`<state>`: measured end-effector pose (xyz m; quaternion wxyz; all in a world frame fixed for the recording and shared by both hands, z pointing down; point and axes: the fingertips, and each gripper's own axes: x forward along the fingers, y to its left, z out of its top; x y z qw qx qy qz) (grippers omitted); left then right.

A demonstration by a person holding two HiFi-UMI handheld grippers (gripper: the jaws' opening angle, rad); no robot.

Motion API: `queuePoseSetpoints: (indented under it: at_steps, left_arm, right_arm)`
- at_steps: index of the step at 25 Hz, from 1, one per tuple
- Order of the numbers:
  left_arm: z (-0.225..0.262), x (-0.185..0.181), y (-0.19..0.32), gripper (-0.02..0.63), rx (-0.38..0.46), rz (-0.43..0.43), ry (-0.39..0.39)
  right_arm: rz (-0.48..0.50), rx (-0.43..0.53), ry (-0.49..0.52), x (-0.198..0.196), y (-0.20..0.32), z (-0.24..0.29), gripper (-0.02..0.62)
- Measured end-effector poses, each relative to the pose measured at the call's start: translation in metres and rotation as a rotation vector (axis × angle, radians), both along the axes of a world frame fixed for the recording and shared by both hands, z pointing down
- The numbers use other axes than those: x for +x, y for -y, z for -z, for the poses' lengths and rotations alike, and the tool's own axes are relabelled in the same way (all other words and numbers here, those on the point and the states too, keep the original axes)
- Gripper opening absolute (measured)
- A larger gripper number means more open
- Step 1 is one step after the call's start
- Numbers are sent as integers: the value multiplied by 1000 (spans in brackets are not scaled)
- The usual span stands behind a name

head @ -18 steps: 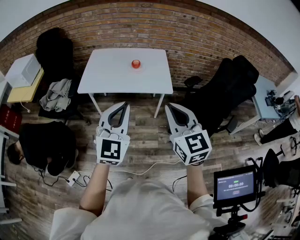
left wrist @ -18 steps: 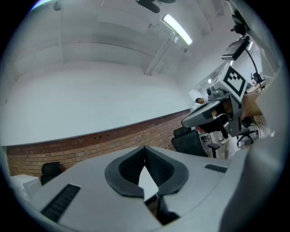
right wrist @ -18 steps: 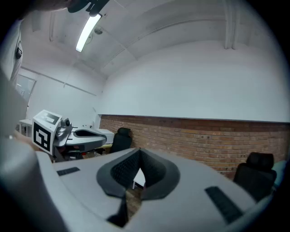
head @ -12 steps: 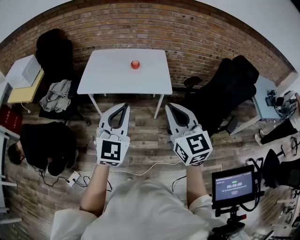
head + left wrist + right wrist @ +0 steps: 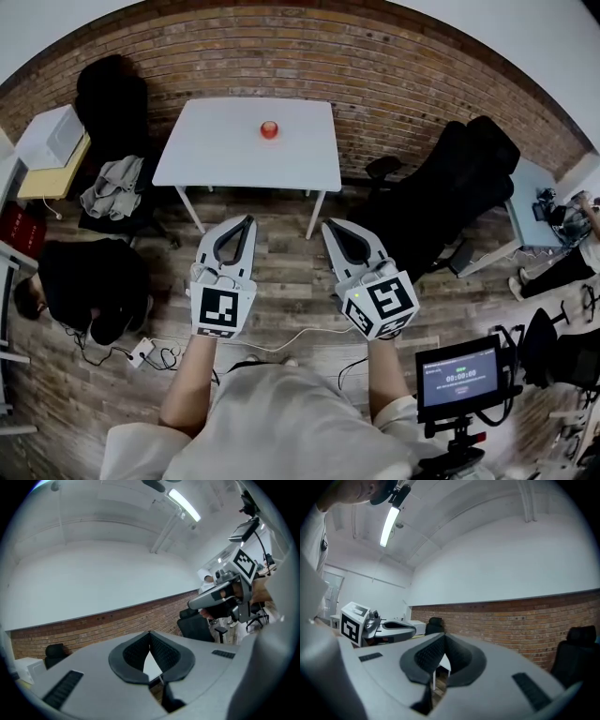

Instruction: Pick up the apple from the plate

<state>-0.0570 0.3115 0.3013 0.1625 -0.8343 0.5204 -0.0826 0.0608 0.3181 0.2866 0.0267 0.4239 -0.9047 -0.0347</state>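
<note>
Apple (image 5: 270, 129): sat upper centre of frame, on white table (image 5: 216, 155) | left gripper (image 5: 247, 221): clenched, empty | right gripper (image 5: 327, 226): clenched, empty | I judged the apple well apart, up-frame between both tips, left gripper slightly nearer.

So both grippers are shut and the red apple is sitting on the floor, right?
Not quite. The left gripper and the right gripper are both shut, but the red apple is not on the floor. It sits on the white table by the brick wall, far ahead of both grippers. The head view shows this.
</note>
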Motion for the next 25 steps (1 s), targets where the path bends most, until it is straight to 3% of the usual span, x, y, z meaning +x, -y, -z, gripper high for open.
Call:
queuePoseSetpoints:
  at_steps: [14, 25]
  left_arm:
    - [-11, 26, -11, 6, -69, 53, -5]
    - [-22, 33, 30, 6, -75, 21, -36]
  right_arm:
    - [63, -99, 17, 33, -2, -9, 2]
    - [77, -106, 5, 33, 29, -19, 2]
